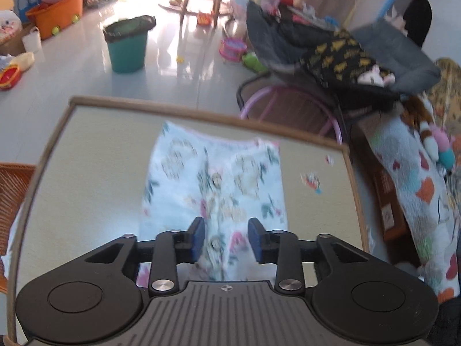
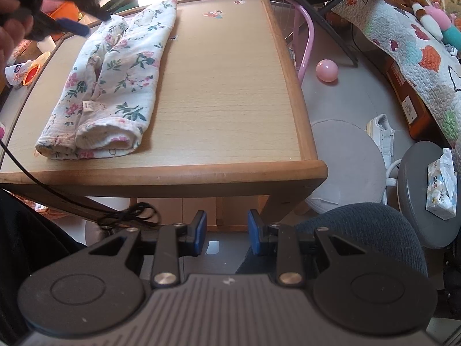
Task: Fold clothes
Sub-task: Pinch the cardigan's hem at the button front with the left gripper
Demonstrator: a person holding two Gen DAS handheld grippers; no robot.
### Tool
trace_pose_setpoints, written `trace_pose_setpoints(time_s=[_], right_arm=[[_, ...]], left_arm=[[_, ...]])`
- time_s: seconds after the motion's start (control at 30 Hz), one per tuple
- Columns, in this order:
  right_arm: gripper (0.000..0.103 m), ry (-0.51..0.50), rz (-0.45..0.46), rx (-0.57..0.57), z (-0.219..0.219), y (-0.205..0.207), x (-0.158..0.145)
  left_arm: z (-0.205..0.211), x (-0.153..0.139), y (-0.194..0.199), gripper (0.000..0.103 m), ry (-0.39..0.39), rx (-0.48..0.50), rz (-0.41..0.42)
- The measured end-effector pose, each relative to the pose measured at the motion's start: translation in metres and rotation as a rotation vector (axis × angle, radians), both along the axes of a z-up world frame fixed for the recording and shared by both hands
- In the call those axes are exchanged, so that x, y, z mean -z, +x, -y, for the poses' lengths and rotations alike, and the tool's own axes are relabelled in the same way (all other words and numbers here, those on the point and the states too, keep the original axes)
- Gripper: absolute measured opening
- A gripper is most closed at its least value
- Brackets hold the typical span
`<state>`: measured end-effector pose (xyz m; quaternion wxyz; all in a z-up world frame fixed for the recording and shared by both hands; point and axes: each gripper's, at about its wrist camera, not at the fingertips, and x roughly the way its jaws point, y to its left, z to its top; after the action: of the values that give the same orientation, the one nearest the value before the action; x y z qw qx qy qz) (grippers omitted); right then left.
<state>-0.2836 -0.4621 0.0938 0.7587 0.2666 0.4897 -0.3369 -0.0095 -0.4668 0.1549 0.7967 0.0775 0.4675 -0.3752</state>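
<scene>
Little can be read here. In the right wrist view, a blue-and-white tissue pack [image 2: 442, 189] lying on a round grey stool [image 2: 417, 173] bears the letters "C&S"; its smaller print is too small to read. The small tag on the floral garment [image 2: 115, 86] and the stickers on the bench [image 2: 230, 86] show no legible text.

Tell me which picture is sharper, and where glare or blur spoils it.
Left wrist view: motion blur smears the floral garment, and window glare washes out the floor behind the teal bin. Right wrist view: sharper; the garment's print and the wooden table read clearly, with glare only at the top edge.
</scene>
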Motion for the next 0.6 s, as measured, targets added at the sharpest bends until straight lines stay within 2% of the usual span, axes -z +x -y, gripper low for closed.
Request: trace_pose_setpoints(time_s=[0.03, 0.13, 0.2, 0.3, 0.43, 0.5, 0.6], right_arm=[[0.030, 0.000, 0.000, 0.000, 0.000, 0.000, 0.000], [0.030, 0.001, 0.003, 0.002, 0.000, -0.001, -0.001], [0.030, 0.002, 0.005, 0.004, 0.001, -0.001, -0.001], [0.030, 0.002, 0.004, 0.003, 0.001, -0.001, -0.001], [0.030, 0.003, 0.004, 0.004, 0.001, -0.001, -0.001], [0.030, 0.005, 0.006, 0.005, 0.001, -0.001, -0.001], [0.030, 0.005, 0.003, 0.003, 0.001, -0.001, 0.000]], left_arm=[[0.003, -0.001, 0.003, 0.041, 0.018, 0.005, 0.016], [0.019, 0.008, 0.007, 0.041, 0.139, 0.050, 0.028], [0.030, 0.020, 0.006, 0.041, 0.237, 0.088, 0.042], [0.040, 0.036, 0.000, 0.041, 0.324, 0.135, 0.065], [0.035, 0.046, 0.003, 0.013, 0.297, 0.095, 0.036], [0.030, 0.045, 0.005, 0.007, 0.282, 0.090, 0.038], [0.022, 0.037, 0.009, 0.007, 0.226, 0.082, 0.002]])
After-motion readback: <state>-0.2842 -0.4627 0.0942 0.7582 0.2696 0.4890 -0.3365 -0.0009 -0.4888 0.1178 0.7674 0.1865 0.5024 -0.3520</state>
